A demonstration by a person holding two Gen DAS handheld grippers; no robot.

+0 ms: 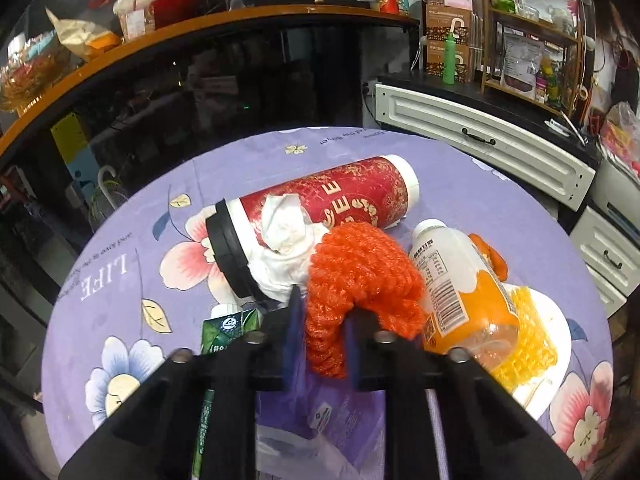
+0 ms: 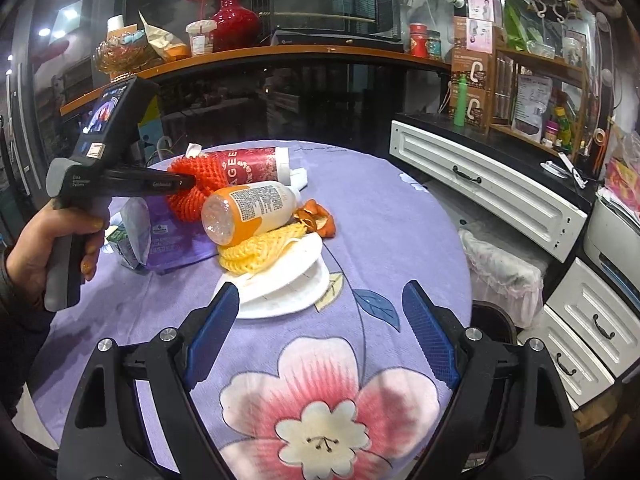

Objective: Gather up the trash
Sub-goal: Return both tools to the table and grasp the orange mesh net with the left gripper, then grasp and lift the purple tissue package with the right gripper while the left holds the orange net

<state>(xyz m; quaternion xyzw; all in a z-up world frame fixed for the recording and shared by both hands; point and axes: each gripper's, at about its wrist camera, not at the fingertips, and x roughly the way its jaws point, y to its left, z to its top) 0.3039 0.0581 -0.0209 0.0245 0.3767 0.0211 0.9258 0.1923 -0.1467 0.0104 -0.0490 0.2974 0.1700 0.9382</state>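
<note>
A heap of trash lies on the round table with the purple flowered cloth (image 1: 132, 292). My left gripper (image 1: 322, 334) is shut on an orange foam fruit net (image 1: 360, 276), its blue pads squeezing the net's lower end. The right wrist view shows the same gripper (image 2: 188, 182) biting the orange net (image 2: 192, 188), a hand (image 2: 36, 248) on its handle. Around the net lie a red paper cup with a black lid (image 1: 328, 200), crumpled white tissue (image 1: 284, 232), a plastic bottle with an orange label (image 1: 460, 292), and a yellow foam net (image 2: 260, 250) on white plates (image 2: 288, 284). My right gripper (image 2: 320, 328) stands open above bare cloth, nothing between its fingers.
A green drink carton (image 1: 224, 332) and a purple pouch (image 2: 176, 236) lie by the heap, orange peel (image 2: 316, 216) behind the bottle. White drawers (image 2: 480, 180) stand right of the table. A dark bin (image 2: 496, 320) sits low at the table's right edge. A crowded shelf (image 1: 240, 20) runs behind.
</note>
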